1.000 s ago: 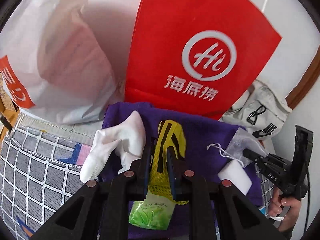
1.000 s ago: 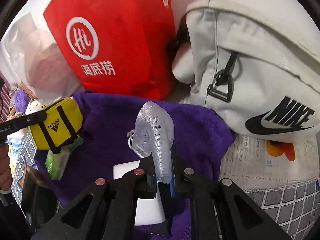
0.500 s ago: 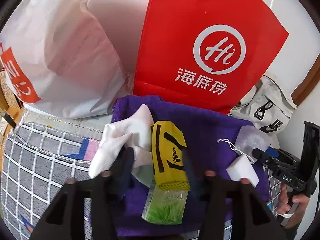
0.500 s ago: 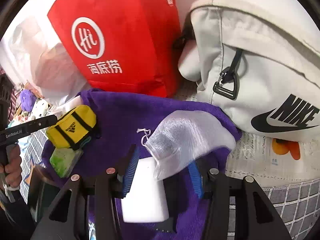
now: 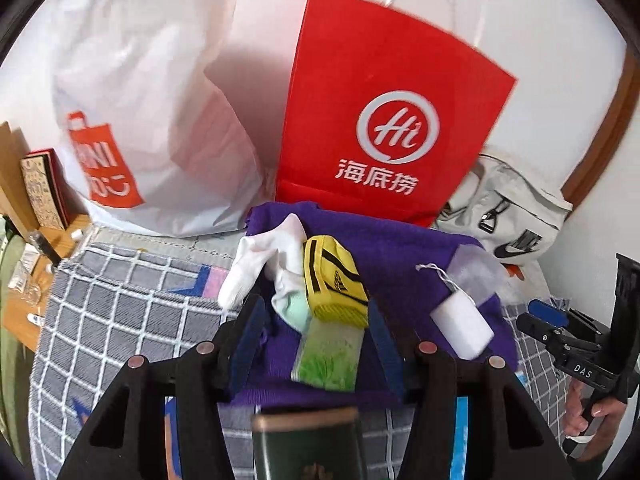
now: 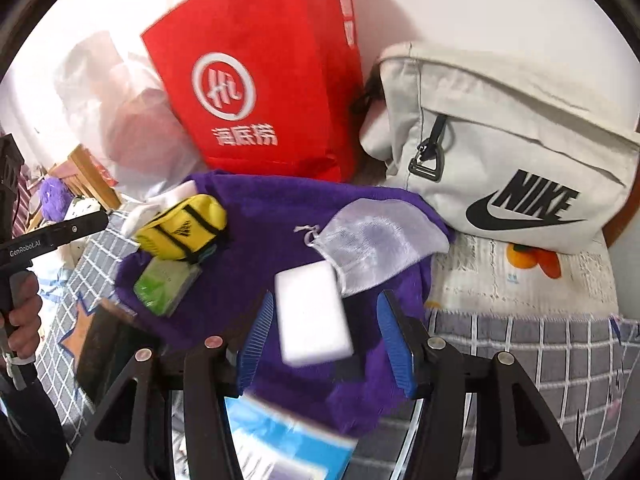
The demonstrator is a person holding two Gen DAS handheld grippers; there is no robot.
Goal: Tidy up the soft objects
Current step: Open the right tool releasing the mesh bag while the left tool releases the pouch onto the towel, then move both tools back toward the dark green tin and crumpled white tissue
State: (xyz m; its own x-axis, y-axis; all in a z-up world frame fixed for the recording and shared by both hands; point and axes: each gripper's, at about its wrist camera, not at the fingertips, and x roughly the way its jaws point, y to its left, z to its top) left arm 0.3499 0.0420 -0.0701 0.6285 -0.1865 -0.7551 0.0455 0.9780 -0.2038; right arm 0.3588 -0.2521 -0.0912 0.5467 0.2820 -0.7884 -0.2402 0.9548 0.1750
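Note:
A purple cloth [image 5: 400, 264] [image 6: 260, 224] lies on the checked bedcover. On it are a yellow Adidas pouch [image 5: 334, 282] [image 6: 184, 228], a green tissue pack [image 5: 328, 360] [image 6: 166, 286], white socks [image 5: 264, 256], a white sponge block [image 5: 460, 320] [image 6: 312, 316] and a sheer drawstring bag [image 5: 476, 272] [image 6: 376, 240]. My left gripper [image 5: 312, 340] is open and empty, its jaws either side of the pouch and tissue pack. My right gripper [image 6: 324, 340] is open and empty around the sponge; it also shows at the right of the left wrist view [image 5: 560, 332].
A red paper bag [image 5: 392, 120] [image 6: 272, 80] and a white plastic shopping bag [image 5: 140, 100] stand against the wall behind the cloth. A white Nike bag [image 6: 500, 160] [image 5: 508, 216] lies at the right. A dark green item [image 5: 308, 444] and a blue-white pack [image 6: 280, 440] lie near me.
Both grippers opened and drew back. The left let go of the yellow pouch, the right let go of the sheer drawstring bag, which now lies flat on the cloth.

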